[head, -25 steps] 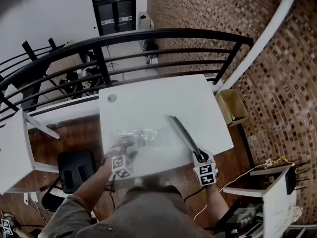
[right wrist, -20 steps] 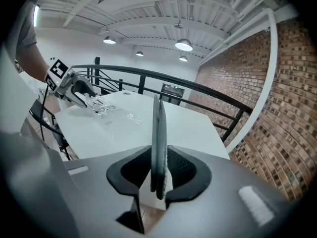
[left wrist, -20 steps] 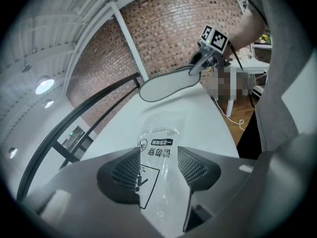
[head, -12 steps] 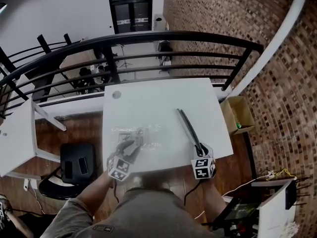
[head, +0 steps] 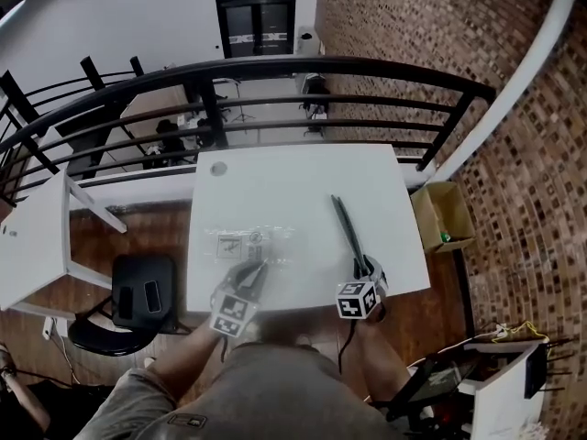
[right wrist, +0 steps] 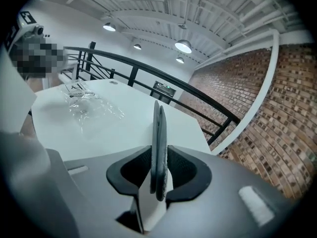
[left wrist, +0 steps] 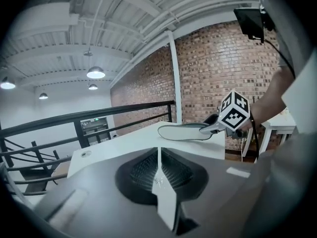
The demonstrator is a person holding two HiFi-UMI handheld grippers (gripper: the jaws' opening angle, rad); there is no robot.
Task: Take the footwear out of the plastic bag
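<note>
Right tongs (right wrist: 159, 167) are clamped on the footwear (right wrist: 158, 133), gripping one end. It's thin, flat and dark, stood on edge, two layers pressed together with a pale grey sole, and it reaches out ahead of the tongs over the smooth white worktop (head: 293, 181). Left tongs (left wrist: 159, 175) have just been closing; the pads now meet, with only a tiny clear glint at the seam. The crinkled clear plastic bag (head: 249, 244) lies just ahead of them, well apart from the footwear.

You are holding the thin dark footwear (head: 347, 232) on edge; the crumpled clear plastic bag (head: 249, 244) is lying apart from it.
</note>
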